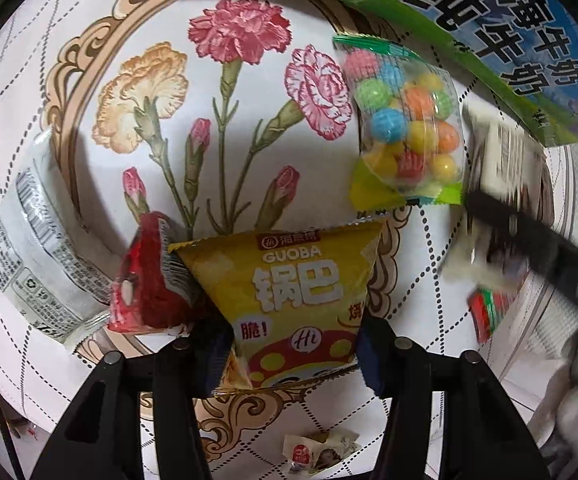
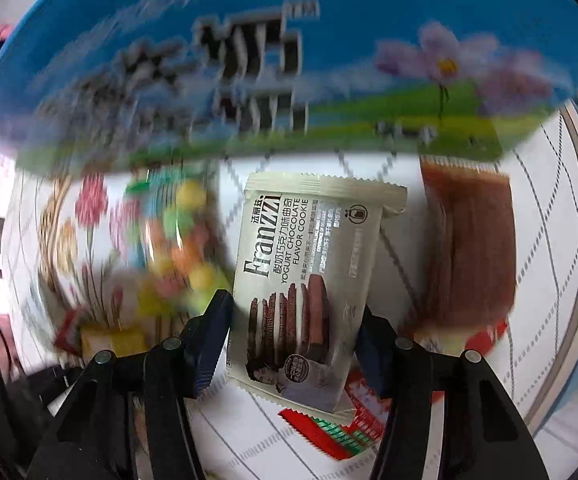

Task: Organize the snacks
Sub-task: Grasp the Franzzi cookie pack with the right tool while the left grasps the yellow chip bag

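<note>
The right tongs (image 2: pixel 293 344) are clenched on the Franzzi cookie pack (image 2: pixel 309 280), one blue pad pressing each long edge near its lower end, so most of the pack sticks out ahead of the tips. The sharp pack against a smeared background suggests it is being carried. With so shallow a grip the far end can swing, so a level, unhurried carry is the safe way, and the pads should part only once the pack rests flat where it belongs. Directly under it lies a red and green wrapper (image 2: pixel 329 428); to the right, further out, a brown snack pack (image 2: pixel 469 248); to the left, the blurred bag of coloured candy balls (image 2: pixel 177 240). Beyond all of these stands the large blue milk carton (image 2: pixel 249 60).

The left tongs (image 1: pixel 289 350) grasp the yellow Guoba pouch (image 1: pixel 293 280) across its lower, narrower part, the pouch widening away from the tips. Its left corner touches or overlaps a red snack packet (image 1: pixel 145 284), so a straight lift, judged from here, avoids dragging that neighbour. Left of it lies a white labelled packet (image 1: pixel 33 256). Near the camera, below the tongs, a small wrapped sweet (image 1: pixel 317 448) sits on the flowered worktop (image 1: pixel 229 120). Further off on the right the candy bag shows again, just beside the carton's green edge.
</note>
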A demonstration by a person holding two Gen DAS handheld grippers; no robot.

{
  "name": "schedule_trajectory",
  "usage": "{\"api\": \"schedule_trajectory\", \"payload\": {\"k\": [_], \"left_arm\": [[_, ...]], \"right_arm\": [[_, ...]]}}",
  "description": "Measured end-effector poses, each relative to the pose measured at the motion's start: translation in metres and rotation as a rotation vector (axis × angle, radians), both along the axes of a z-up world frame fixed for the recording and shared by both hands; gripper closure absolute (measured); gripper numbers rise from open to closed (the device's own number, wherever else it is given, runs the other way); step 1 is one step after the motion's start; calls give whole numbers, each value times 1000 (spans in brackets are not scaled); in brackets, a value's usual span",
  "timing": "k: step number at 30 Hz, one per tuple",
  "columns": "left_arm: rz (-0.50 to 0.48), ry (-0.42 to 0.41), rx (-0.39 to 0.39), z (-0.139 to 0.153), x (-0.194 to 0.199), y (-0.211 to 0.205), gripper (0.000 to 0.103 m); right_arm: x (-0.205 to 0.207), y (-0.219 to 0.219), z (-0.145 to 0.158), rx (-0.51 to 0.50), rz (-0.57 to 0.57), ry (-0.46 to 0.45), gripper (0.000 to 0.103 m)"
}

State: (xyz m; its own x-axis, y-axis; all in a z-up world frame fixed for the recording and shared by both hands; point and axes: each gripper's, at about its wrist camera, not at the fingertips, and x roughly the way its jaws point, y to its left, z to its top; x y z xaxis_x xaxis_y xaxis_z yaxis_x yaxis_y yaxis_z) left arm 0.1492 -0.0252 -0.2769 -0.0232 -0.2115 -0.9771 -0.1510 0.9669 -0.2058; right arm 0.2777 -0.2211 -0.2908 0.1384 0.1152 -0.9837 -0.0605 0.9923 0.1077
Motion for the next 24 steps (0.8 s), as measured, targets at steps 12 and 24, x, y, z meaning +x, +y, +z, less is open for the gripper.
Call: {"api": "schedule_trajectory", "payload": {"k": [12, 24], "left_arm": [[-36, 8, 49, -2, 2, -25, 45], [-85, -52, 81, 22, -6, -57, 59]], "right_arm": [[-49, -18, -8, 60, -25, 68, 40], [-76, -15, -10, 21, -28, 0, 45]]}}
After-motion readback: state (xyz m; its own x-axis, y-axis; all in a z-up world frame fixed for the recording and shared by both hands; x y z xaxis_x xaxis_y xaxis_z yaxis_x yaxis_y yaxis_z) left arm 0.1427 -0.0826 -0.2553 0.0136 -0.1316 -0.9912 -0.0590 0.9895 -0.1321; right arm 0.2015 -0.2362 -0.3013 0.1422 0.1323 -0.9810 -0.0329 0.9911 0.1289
